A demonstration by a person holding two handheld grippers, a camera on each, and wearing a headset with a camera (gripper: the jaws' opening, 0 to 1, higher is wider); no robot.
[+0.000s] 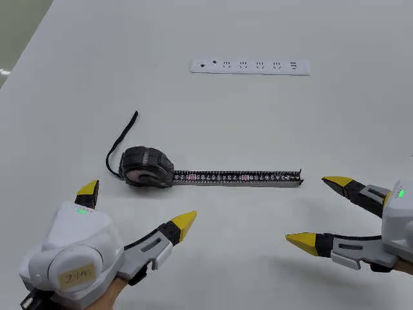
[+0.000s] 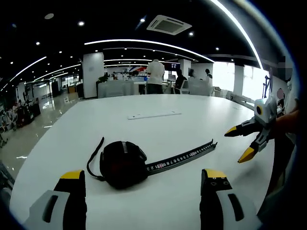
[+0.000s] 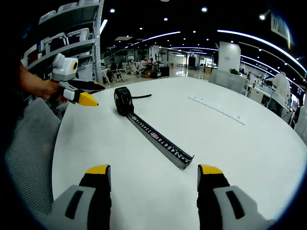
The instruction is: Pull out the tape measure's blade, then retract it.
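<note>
A black tape measure (image 1: 146, 167) lies on the white table (image 1: 213, 123), its blade (image 1: 237, 177) pulled out to the right and resting flat, with a black wrist strap (image 1: 121, 142) trailing behind. My left gripper (image 1: 135, 206) hovers open just in front of the case, touching nothing. My right gripper (image 1: 319, 210) is open too, a short way right of and nearer than the blade's end hook (image 1: 300, 177). In the left gripper view the case (image 2: 122, 163) sits between the yellow-tipped jaws. In the right gripper view the blade tip (image 3: 184, 160) lies just ahead.
A white power strip (image 1: 250, 66) lies flat at the far side of the table. The table edge runs along the upper left. People and desks stand far off in the room behind (image 2: 155, 76).
</note>
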